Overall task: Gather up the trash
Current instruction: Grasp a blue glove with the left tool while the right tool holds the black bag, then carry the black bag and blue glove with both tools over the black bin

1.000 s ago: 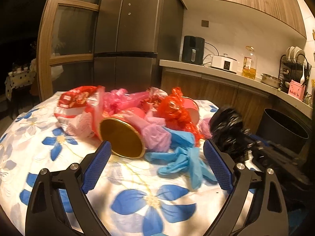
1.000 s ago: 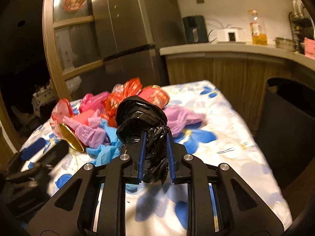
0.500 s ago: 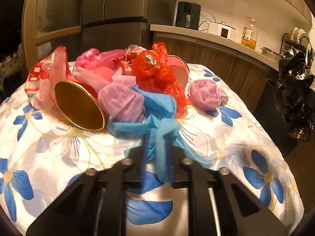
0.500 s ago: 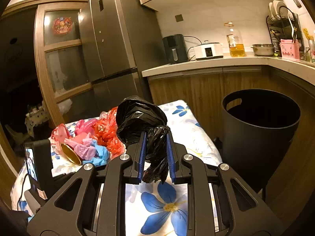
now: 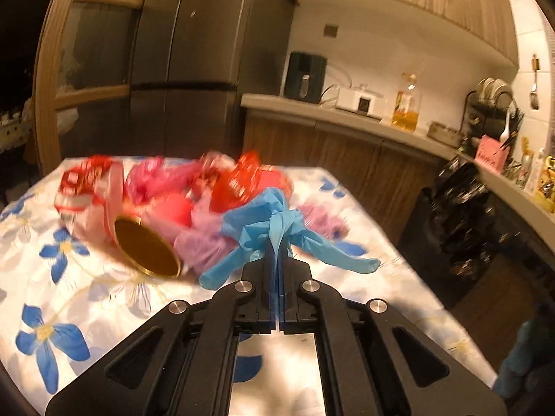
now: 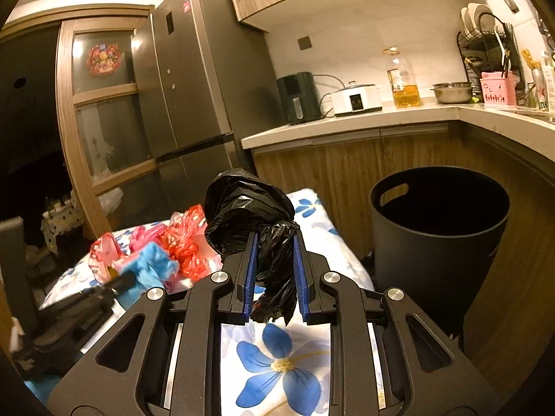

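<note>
My left claw [image 5: 277, 260] is pinched fully together on the blue glove [image 5: 267, 228], whose fingers dangle to either side of the jaws; the glove sits raised at the near edge of the trash pile [image 5: 180, 201], though I cannot tell whether its loose ends touch the bench [image 5: 69, 298]. Just behind it lie a lilac plastic wad [image 5: 204, 239], a tipped-over red tin with a gold rim [image 5: 147, 248], crumpled red and pink wrappers and a red-and-white packet [image 5: 90, 183], all on the bench's white cloth with blue flowers. My right claw [image 6: 275, 274] is closed most of the way on the twisted neck of a black trash bag [image 6: 248, 213]; the blue pads squeeze the crinkled plastic between them and the bag's bulging body rises above the fingertips, held up off the bench. In the right wrist view the other claw and its blue glove [image 6: 152, 263] show at lower left, in front of the red wrappers. To the right of the bench, near its corner, stands a black bin [image 6: 438, 239] with a handle slot, open at the top, against wooden kitchen cabinets. Farther back are a steel refrigerator [image 6: 194, 86], a kitchen counter carrying a dark air fryer [image 6: 300, 97], a white cooker [image 6: 355, 98] and an oil bottle [image 6: 402, 79].
</note>
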`<state>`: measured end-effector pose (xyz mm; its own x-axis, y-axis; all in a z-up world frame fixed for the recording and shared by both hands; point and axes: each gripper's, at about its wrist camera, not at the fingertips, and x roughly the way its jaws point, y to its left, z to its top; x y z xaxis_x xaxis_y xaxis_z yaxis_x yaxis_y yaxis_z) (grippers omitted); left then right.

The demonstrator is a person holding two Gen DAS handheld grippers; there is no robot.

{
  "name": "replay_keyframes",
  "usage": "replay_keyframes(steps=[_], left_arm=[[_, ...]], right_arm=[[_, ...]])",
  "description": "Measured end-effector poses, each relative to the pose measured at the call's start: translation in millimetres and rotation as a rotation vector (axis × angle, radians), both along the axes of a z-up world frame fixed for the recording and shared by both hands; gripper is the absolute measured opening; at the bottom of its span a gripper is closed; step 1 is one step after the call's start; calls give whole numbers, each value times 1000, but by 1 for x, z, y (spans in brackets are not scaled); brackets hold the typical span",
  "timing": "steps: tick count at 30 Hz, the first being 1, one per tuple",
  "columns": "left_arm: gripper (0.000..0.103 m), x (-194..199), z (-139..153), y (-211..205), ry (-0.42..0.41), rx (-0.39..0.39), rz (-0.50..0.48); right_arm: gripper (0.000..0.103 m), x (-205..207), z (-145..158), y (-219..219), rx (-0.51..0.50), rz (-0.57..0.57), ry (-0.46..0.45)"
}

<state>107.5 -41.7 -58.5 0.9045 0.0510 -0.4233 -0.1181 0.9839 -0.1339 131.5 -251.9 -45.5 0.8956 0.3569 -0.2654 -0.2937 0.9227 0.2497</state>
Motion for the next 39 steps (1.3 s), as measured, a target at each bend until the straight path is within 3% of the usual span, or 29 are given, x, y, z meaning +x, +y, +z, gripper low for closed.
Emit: replay_keyframes(steps=[11, 39], left_arm=[[1, -16, 50, -37, -149, 48, -73], [1, 67, 84, -165, -208, 44, -389]], right_arm=[[19, -9, 18, -25, 21, -49, -52], [19, 12, 45, -119, 25, -311, -141]])
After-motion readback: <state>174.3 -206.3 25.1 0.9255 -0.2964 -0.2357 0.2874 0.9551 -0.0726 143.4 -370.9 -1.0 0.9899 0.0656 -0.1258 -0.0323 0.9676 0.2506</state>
